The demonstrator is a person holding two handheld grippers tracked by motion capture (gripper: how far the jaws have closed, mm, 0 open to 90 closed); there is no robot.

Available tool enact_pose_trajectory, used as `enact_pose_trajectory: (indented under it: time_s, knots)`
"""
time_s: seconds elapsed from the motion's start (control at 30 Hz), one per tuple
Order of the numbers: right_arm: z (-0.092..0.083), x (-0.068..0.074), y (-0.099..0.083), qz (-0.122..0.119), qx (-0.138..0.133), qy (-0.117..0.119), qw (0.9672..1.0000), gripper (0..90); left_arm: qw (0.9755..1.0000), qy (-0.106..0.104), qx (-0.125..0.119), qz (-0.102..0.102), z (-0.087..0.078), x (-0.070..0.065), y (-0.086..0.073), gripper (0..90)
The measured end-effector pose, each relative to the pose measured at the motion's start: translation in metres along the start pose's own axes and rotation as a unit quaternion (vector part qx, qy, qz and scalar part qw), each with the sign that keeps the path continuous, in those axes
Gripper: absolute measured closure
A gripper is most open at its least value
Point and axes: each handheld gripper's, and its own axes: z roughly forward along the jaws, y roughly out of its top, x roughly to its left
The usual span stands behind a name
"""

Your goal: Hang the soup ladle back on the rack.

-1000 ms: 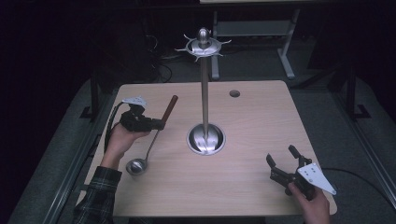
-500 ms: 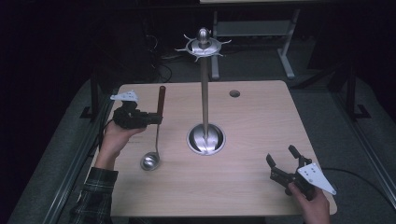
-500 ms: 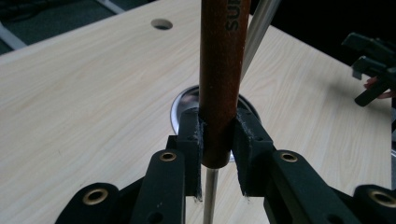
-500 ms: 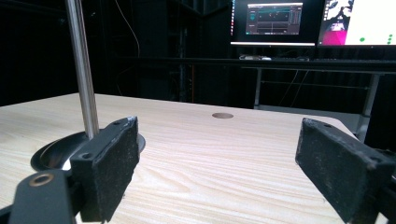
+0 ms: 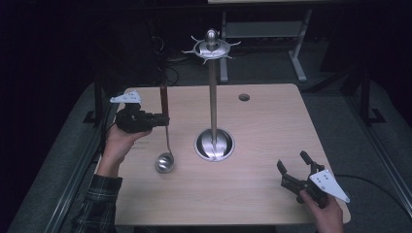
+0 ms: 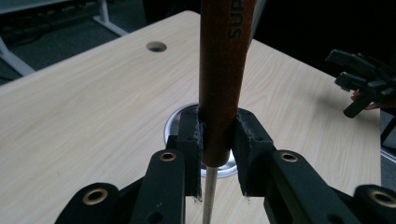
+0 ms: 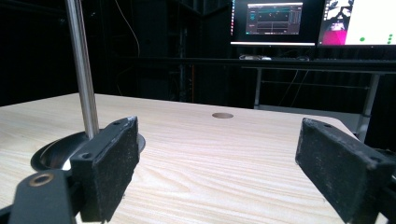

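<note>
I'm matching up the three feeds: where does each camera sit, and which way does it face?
High view: above the person's side, looking forward and down on the table; both forearms and hand-held grippers show.
Left gripper view: rides the left hand-held gripper, looking along jaws clamping the ladle.
Right gripper view: rides the right hand-held gripper, jaws open, facing monitors.
All share the stand.

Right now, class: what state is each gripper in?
Left gripper: closed on the ladle, at its brown handle.
Right gripper: open, holding nothing.
</note>
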Motion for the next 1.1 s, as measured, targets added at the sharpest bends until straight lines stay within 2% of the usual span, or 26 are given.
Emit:
enact_pose_trajectory:
  time_s: [0.37,0.6,0.83,1.1]
  knots:
    - [0.0,0.0,0.0,0.001,-0.001,0.0,1.0,13.0,0.9991,-0.005,-0.033,0.025,-0.014,-0.013,0.022,74.0]
    - [0.0,0.0,0.0,0.001,0.0,0.0,1.0,13.0,0.9978,-0.006,-0.047,0.046,-0.021,-0.017,0.045,74.0]
    - [0.0,-0.001,0.0,0.001,0.0,0.0,1.0,13.0,0.9963,-0.013,-0.055,0.065,-0.022,-0.018,0.068,74.0]
    - [0.0,-0.001,0.0,0.002,-0.001,0.0,1.0,13.0,0.9952,-0.019,-0.056,0.078,-0.02,-0.014,0.086,73.9]
